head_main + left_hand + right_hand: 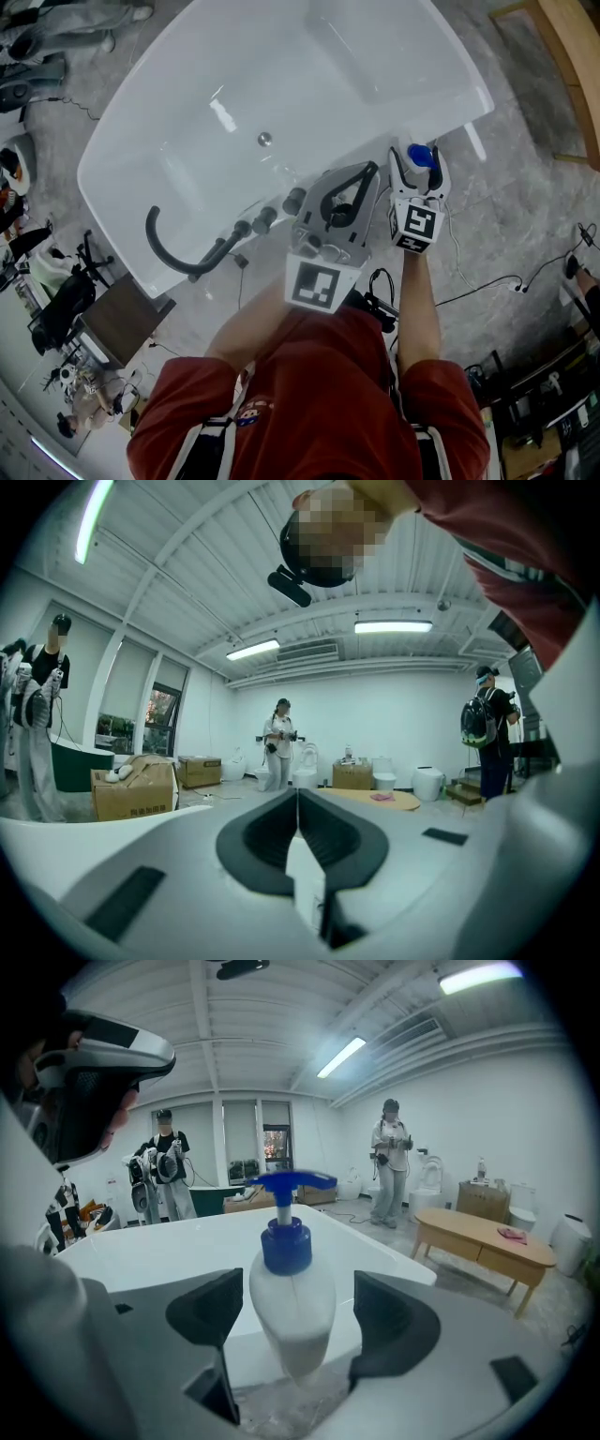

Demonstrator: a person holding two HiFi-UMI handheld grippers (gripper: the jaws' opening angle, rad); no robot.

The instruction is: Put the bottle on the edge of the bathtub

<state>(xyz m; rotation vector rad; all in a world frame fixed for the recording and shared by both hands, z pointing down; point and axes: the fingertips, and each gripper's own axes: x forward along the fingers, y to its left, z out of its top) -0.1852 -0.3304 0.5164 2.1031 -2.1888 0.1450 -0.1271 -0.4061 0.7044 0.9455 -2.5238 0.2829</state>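
A white pump bottle (292,1297) with a blue pump head (422,156) stands upright at the near rim of the white bathtub (122,202). My right gripper (302,1318) is open around it, with a gap showing between each dark pad and the bottle's sides. The bottle's base is too low in the right gripper view to tell what it rests on. In the head view the right gripper (418,167) sits at the tub's right front edge (459,114). My left gripper (373,172) is shut and empty, held over the tub rim just left of the right one; its pads (281,832) meet.
A black curved spout (173,253) and dark knobs (279,208) sit on the tub's front rim. Cables (487,286) trail over the marble floor at the right. A wooden frame (574,56) stands at the upper right. Other people, cardboard boxes (131,789) and a wooden table (478,1237) fill the room.
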